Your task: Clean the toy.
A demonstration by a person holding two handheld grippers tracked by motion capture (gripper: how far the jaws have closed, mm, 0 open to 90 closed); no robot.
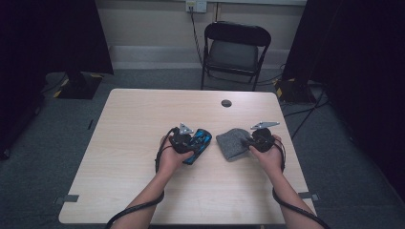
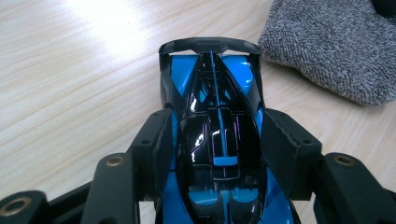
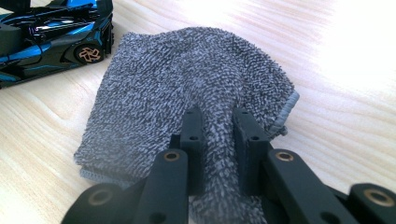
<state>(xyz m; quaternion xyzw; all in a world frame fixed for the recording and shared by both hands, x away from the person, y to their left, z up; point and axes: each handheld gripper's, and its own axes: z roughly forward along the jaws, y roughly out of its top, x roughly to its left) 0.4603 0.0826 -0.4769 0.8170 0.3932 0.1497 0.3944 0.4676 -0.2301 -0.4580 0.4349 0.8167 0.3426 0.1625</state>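
Table centre, left of middle: left gripper [image 2: 215, 140] jaws partly closed, straddling toy car [image 2: 215, 121], pads at its flanks; contact looks made, not certain. Car glossy black with blue panels, dark rear wing, bronze-spoked wheel. Just right: grey terry cloth [image 3: 187, 93], folded, stitched hem at right edge. Right gripper [image 3: 219, 135] jaws pinched tight on raised fold of cloth. Table [image 1: 143, 109] light wood, bare all round; far edge well apart. No readable writing.
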